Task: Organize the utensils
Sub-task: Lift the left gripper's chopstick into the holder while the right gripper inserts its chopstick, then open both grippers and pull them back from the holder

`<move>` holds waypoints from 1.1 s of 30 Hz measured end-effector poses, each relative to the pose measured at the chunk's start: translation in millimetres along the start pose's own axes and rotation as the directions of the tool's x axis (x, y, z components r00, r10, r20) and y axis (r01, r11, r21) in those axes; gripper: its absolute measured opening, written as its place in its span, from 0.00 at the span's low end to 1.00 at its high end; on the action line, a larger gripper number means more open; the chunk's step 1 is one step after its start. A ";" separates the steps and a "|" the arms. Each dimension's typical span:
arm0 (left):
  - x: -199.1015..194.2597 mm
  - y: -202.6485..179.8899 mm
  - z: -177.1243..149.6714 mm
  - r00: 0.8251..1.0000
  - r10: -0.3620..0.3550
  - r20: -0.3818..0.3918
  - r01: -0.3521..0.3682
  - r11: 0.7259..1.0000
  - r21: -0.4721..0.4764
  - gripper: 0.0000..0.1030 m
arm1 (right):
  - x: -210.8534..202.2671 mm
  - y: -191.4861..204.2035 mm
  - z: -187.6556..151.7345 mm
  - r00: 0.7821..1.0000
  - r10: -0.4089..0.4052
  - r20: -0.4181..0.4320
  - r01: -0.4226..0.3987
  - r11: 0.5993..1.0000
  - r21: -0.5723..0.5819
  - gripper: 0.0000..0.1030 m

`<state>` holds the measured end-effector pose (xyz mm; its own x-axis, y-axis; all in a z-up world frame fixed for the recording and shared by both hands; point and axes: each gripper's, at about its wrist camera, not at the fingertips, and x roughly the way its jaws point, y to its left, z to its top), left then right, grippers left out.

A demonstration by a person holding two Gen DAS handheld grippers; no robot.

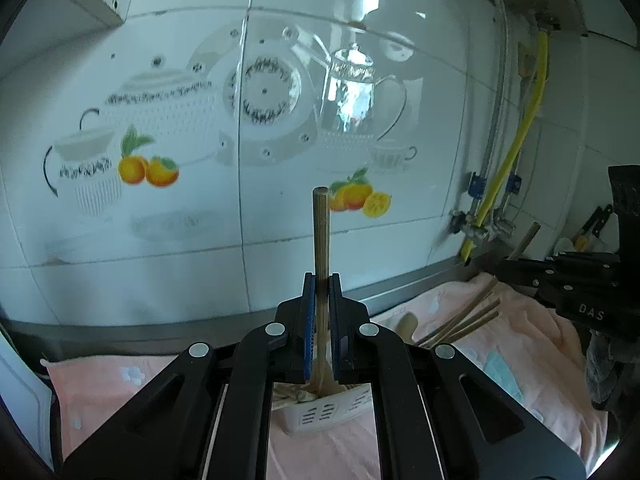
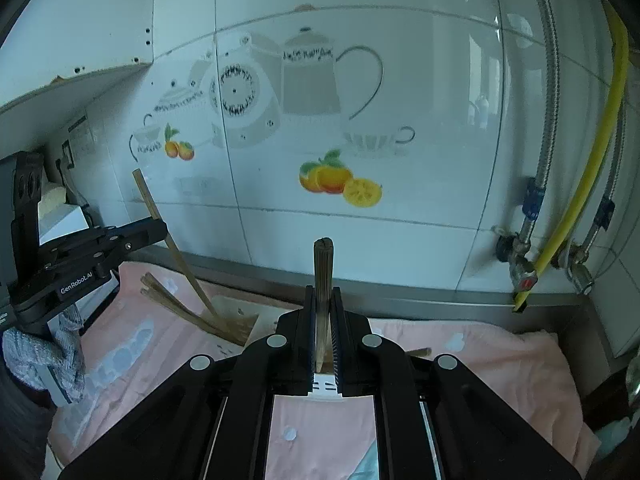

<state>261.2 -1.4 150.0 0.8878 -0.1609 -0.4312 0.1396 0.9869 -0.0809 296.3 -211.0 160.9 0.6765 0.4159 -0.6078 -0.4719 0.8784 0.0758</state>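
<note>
- The left gripper (image 1: 321, 280) is clamped on a wooden chopstick (image 1: 320, 232). The stick stands nearly upright between the blue pads and rises well above the fingertips toward the tiled wall (image 1: 160, 220).
- The lower end of that chopstick runs down between the fingers toward a white slotted basket (image 1: 320, 416). The basket sits directly below and just ahead of the left gripper, on a pink towel (image 1: 120, 384).
- In the right wrist view the left gripper (image 2: 160, 228) holds its chopstick (image 2: 152, 204) tilted, with the lower end among the sticks that already lean in the basket.
- The right gripper (image 2: 323, 292) is clamped on a second wooden stick (image 2: 323, 264). The stick stands upright between the pads, and its dark, worn top projects above the fingertips.
- A white slotted container (image 2: 326, 388) shows directly under the right gripper's fingers, on the pink towel (image 2: 480, 360).
- More chopsticks (image 1: 464, 320) lie to the right of the left gripper, fanned out with their ends pointing toward the wall.
- A yellow hose (image 2: 580, 200) and metal pipes with valves hang on the wall, to the right of the right gripper.
</note>
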 end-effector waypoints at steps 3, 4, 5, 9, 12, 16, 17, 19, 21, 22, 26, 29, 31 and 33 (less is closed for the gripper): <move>2.3 1.5 -3.1 1.000 0.002 -0.014 -0.002 1.000 -0.002 0.06 | 5.5 0.8 -2.9 1.000 -0.005 -0.013 0.005 1.000 0.000 0.07; 2.8 2.0 -4.1 1.000 0.000 -0.018 0.000 1.000 -0.006 0.06 | 7.2 0.9 -3.6 1.000 -0.006 -0.017 0.006 1.000 0.001 0.07; 3.3 2.2 -4.7 1.000 -0.003 -0.021 0.003 1.000 -0.008 0.06 | 9.2 1.1 -4.3 1.000 -0.008 -0.022 0.008 1.000 0.003 0.07; 3.9 1.0 -8.4 0.999 -0.003 -0.034 0.003 1.000 0.000 0.06 | 16.3 2.4 -7.4 0.999 -0.009 -0.039 0.009 1.000 0.005 0.07; 3.1 2.1 -10.0 0.999 -0.001 -0.036 0.001 1.000 -0.001 0.06 | 21.1 3.7 -10.1 0.999 -0.011 -0.051 0.011 1.000 0.007 0.07; 0.4 2.4 -10.8 1.000 -0.004 -0.031 0.004 1.000 0.004 0.07 | 21.0 3.5 -10.0 0.999 -0.014 -0.051 0.014 1.000 0.011 0.08; -1.0 2.4 -10.9 1.000 -0.005 -0.028 0.005 1.000 0.005 0.07 | 19.8 3.6 -9.9 0.999 -0.015 -0.048 0.015 1.000 0.013 0.08; -4.7 1.4 -11.0 1.000 -0.007 -0.023 0.007 1.000 0.009 0.10 | 16.1 3.5 -10.0 0.999 -0.015 -0.040 0.016 1.000 0.015 0.09; -9.4 0.4 -11.3 1.000 -0.004 -0.015 0.004 1.000 0.013 0.16 | 11.7 3.0 -10.5 0.999 -0.014 -0.031 0.014 1.000 0.020 0.13; -12.1 -0.1 -11.6 1.000 -0.002 -0.010 0.002 1.000 0.015 0.19 | 9.2 3.4 -11.0 1.000 -0.012 -0.027 0.012 1.000 0.022 0.16; -25.8 -1.3 -13.6 1.000 0.001 0.005 -0.002 1.000 0.015 0.28 | -2.1 8.4 -16.8 1.000 -0.008 -0.011 0.009 1.000 0.022 0.25; -36.2 -0.7 -17.9 1.000 -0.002 0.008 0.002 1.000 0.009 0.29 | -11.0 14.6 -25.0 1.000 -0.009 0.004 0.009 1.000 0.016 0.32; -44.6 1.0 -22.0 1.000 0.006 0.014 -0.006 1.000 0.001 0.46 | -16.1 18.6 -30.6 1.000 -0.010 0.011 0.009 1.000 0.016 0.37; -52.1 1.8 -25.6 1.000 0.010 0.025 -0.010 1.000 -0.001 0.46 | -22.1 23.9 -37.2 1.000 -0.019 0.022 0.018 1.000 0.011 0.41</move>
<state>203.9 8.5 149.4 0.8999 -0.1509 -0.4092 0.1305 0.9884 -0.0777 249.0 -208.0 146.8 0.6974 0.4046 -0.5916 -0.4531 0.8884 0.0734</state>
